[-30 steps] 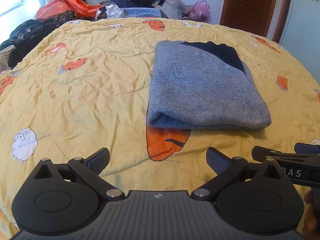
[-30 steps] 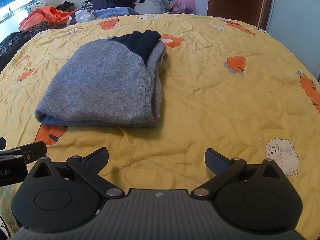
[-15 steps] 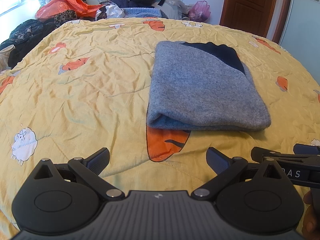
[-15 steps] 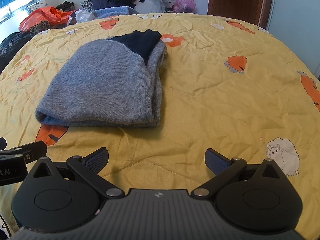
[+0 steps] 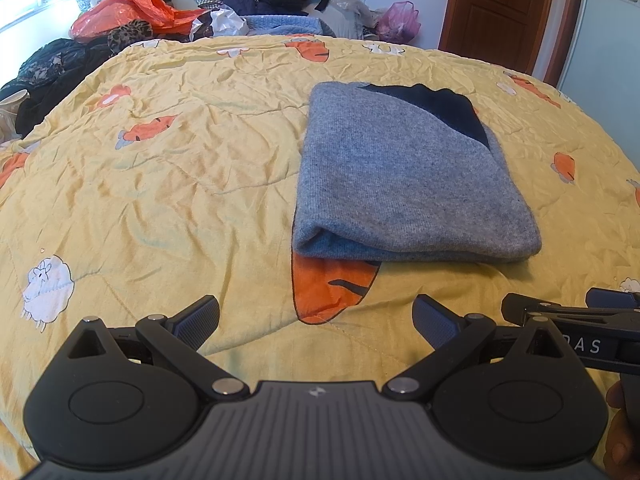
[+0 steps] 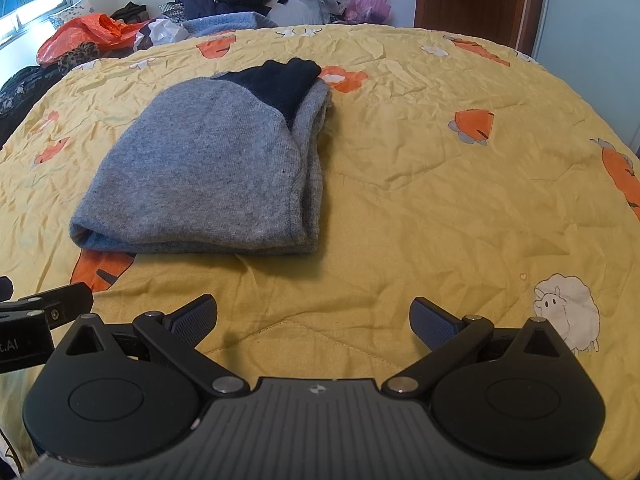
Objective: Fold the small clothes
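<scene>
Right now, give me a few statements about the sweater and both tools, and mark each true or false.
1. The grey sweater lies folded on the yellow quilt. True.
2. The left tool grips the sweater. False: it is open, short of it.
3. The right tool is open and empty. True.
4. The sweater's dark blue part lies at its near edge. False: far end.
5. The sweater hangs off the bed. False: it rests fully on the quilt.

one folded grey sweater [image 5: 404, 176], two wide-open grippers, left [image 5: 316, 322] and right [image 6: 314, 320], one yellow quilt [image 5: 160, 184], one brown door [image 5: 496, 12].
</scene>
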`<state>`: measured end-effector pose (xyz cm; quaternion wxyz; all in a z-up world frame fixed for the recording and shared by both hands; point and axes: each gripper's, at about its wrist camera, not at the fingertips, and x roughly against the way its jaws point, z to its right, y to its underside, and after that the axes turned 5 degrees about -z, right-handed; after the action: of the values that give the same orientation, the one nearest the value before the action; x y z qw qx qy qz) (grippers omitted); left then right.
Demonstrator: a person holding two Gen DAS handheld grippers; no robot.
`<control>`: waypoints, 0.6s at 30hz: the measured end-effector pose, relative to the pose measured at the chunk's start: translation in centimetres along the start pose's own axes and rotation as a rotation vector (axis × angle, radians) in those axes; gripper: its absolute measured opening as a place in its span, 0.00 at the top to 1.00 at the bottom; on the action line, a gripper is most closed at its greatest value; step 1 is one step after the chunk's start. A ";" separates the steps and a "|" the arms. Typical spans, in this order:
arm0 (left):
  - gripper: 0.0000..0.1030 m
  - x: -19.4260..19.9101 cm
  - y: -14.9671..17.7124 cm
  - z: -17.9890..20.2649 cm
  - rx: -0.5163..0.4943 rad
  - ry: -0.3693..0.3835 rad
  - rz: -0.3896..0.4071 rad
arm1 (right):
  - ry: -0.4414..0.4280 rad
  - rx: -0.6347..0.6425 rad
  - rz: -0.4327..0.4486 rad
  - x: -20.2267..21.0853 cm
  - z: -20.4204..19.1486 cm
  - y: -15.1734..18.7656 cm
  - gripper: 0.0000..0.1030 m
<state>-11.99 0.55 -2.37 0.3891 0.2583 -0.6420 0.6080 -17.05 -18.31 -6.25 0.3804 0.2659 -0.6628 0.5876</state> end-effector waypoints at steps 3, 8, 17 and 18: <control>0.00 0.0 0.0 0.0 0.000 0.000 0.001 | -0.001 -0.002 -0.003 -0.1 0.0 0.0 0.01; 0.00 0.0 0.0 0.0 0.001 0.000 -0.001 | -0.002 -0.008 -0.005 -0.1 0.0 0.1 0.01; 0.00 -0.1 0.0 0.0 0.000 0.002 -0.005 | -0.006 -0.009 -0.010 -0.2 0.1 0.2 0.01; 0.00 -0.1 0.0 0.0 0.000 0.002 -0.006 | -0.006 -0.009 -0.010 -0.2 0.0 0.2 0.01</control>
<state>-11.96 0.51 -2.46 0.3915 0.2597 -0.6407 0.6073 -17.09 -18.35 -6.47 0.3828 0.2692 -0.6652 0.5818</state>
